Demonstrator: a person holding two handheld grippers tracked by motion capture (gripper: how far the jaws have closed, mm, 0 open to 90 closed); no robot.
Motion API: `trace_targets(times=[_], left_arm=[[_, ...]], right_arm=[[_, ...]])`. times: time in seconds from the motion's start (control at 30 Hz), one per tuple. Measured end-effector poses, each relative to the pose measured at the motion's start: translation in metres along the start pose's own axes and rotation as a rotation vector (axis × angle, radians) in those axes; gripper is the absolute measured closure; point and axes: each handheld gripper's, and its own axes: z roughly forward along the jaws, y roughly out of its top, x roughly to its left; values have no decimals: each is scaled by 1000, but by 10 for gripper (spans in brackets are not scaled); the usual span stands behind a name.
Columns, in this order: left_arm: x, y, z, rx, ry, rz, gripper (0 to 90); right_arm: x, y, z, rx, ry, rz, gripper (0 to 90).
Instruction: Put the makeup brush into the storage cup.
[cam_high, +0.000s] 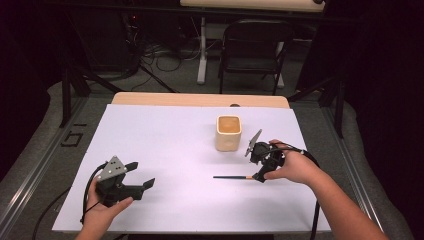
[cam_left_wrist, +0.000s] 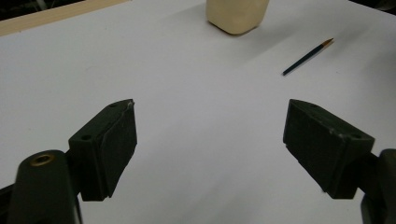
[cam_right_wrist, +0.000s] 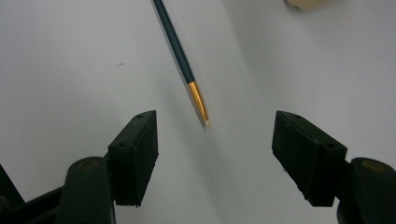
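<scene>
1. Right tongs (cam_right_wrist: 215, 140) spread wide, nothing gripped; brush (cam_right_wrist: 183, 65) lies on the desk (cam_high: 165, 130) just ahead, running toward 11 o'clock.
2. Left tongs (cam_left_wrist: 210, 140) released, idle.
3. Looks like the reach-in step; next, straddle the brush's gold end and squeeze.

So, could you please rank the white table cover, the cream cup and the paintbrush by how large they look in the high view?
1. white table cover
2. cream cup
3. paintbrush, long but very thin

A: How is the left gripper (cam_high: 142, 175) set?
B: Jaws wide apart, held low, pointing right.
A: The right gripper (cam_high: 258, 161)?
B: Jaws parted, tilted down toward the left.
</scene>
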Motion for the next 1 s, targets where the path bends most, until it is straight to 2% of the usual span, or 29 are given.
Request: trace_targets(times=[0.17,0.2,0.23,0.57,1.0], left_arm=[[0,0,0,1,0,1,177],[0,0,0,1,0,1,177],[0,0,0,1,0,1,177],[0,0,0,3,0,2,177],[0,-1,1,9,-1,4,177]], right_arm=[[-1,5,2,14,9,-19,317],[-2,6,2,30,11,-29,319],[-1,6,3,19,15,-22,319],[-1,13,10,49,29,-62,340],[0,20,22,74,23,-102,394]])
